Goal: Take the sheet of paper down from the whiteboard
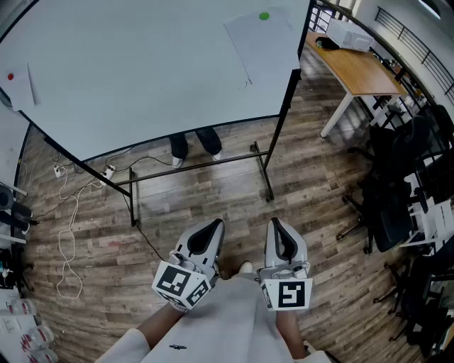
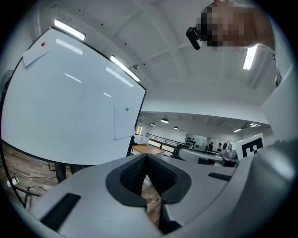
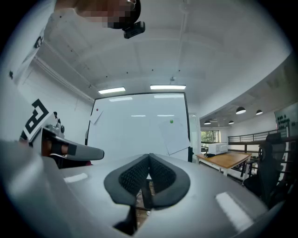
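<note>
The head view looks steeply down from above, with the left gripper and right gripper close at its lower edge. Each gripper view looks level along its own jaws – the whiteboard stands well ahead. All three share the whiteboard and its sheet.

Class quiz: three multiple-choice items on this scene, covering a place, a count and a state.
1. Head view: where on the whiteboard is the sheet under the green magnet? A upper right; B lower left; C centre.
2. How many sheets hang on the whiteboard? A one; B two; C four.
3. The left gripper's jaws are: A shut, empty; B shut on paper; C wide apart.
Key: 1 A, beside the right edge. 2 B, a second sheet hangs under a red magnet. 3 A, pads meet, nothing between.
</note>
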Demonstrator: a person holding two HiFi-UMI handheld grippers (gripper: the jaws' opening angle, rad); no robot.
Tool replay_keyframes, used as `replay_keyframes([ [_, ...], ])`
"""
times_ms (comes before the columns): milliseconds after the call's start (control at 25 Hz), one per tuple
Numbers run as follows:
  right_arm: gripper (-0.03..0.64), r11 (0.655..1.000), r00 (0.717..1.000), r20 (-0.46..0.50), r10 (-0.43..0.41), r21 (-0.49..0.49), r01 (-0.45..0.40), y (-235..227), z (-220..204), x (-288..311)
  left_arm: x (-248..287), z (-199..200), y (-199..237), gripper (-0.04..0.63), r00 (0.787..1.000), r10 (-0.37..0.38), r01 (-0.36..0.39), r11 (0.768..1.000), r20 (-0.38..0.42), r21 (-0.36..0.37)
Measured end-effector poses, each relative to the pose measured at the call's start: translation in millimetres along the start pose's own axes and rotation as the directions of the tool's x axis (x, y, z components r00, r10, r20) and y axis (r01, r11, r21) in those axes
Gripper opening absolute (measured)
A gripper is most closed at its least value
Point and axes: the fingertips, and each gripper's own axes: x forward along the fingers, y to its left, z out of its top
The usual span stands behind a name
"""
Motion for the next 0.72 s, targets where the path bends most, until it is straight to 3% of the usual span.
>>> replay_keyframes([
  [240, 0.011, 0.999, 0.999, -0.053, 0.010, -0.044, -0.012, 0.9, -3.7, 4.6, 2.7, 3.4, 1.9, 0.006, 1.000, -0.001, 0.001, 1.000, 0.008, -0.002],
  [720, 0.012, 1.000, 1.000, 0.013, 0.006, 0.001, -0.006, 0.2, 0.7, 3.9, 0.7, 2.4, 5.5, 0.006, 1.000, 0.012, -0.012, 1.000, 0.015, -0.009],
])
